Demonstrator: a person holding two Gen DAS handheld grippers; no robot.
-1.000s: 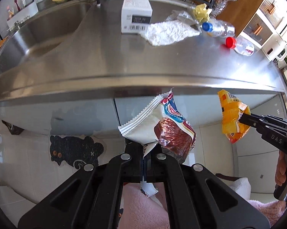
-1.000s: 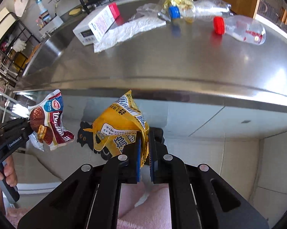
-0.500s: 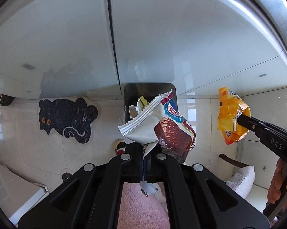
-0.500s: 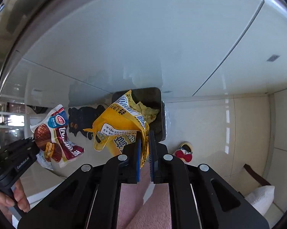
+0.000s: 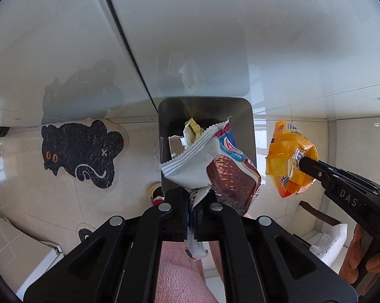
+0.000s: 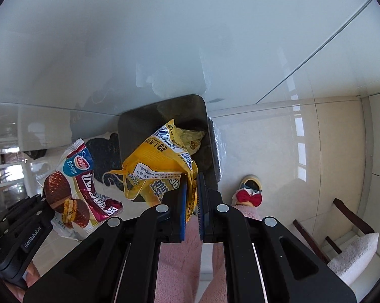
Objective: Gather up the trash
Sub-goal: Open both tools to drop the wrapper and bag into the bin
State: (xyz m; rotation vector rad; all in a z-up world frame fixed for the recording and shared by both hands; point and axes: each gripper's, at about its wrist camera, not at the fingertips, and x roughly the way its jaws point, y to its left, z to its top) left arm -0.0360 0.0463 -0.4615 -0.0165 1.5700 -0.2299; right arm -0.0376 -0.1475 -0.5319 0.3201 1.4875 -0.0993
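A: Bin point(image 5: 244, 116) position relative to grippers?
B: Directly below and ahead of both. Left gripper point(image 5: 193, 197) clamps chocolate-pie wrapper point(image 5: 215, 164) over opening; right gripper point(image 6: 191, 184) clamps yellow bag point(image 6: 159, 166), equally near.

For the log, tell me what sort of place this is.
Probably a home kitchen floor by glossy cabinet fronts: pale floor tiles, a black cat-shaped mat, and a dark trash bin already holding wrappers.
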